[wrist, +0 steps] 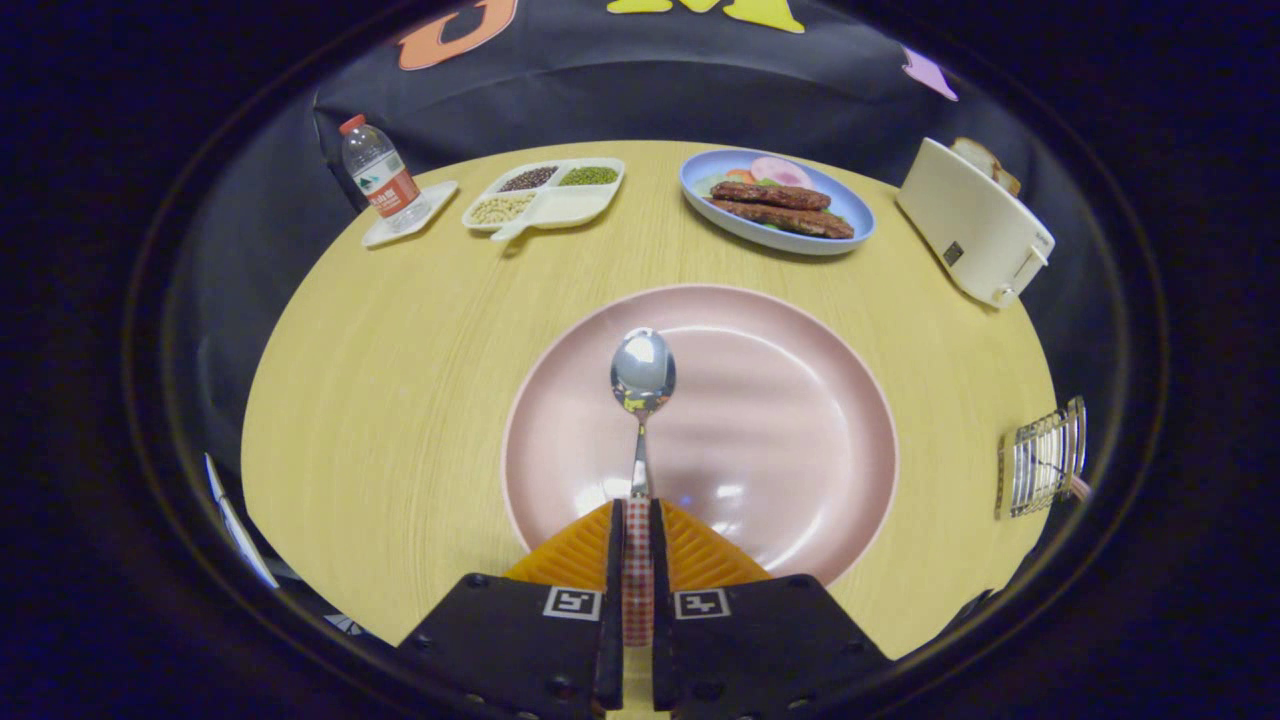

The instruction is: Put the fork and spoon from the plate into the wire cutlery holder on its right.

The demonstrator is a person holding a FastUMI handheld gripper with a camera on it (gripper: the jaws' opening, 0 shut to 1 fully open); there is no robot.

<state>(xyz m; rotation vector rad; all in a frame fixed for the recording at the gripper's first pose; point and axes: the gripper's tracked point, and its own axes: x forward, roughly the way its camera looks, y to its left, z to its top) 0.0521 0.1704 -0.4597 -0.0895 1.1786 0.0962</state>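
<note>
Fingers (604, 545) pinch the spoon's (642, 375) handle above the pink plate (800, 420).

Spoon (642, 375): polished metal bowl with a mirror finish; handle wrapped in a red-and-white checked covering, clamped between both fingers of the gripper (637, 515). Finger pads (575, 550): orange, ribbed, matt; the bodies behind them are matt black with printed square markers. Plate (800, 420): pink, smooth, glossy, showing soft highlights. Table (400, 400): pale wood grain, matt. Holder (1040, 462): bright metal wire. Toaster (975, 235): cream, smooth, semi-matt, probably plastic. Blue plate (850, 215): smooth, lightly glossy. Tray (575, 205): white, smooth, divided into compartments. Bottle (380, 175): clear plastic with a red cap and paper-like label. Wall: black cloth, matt.
</note>
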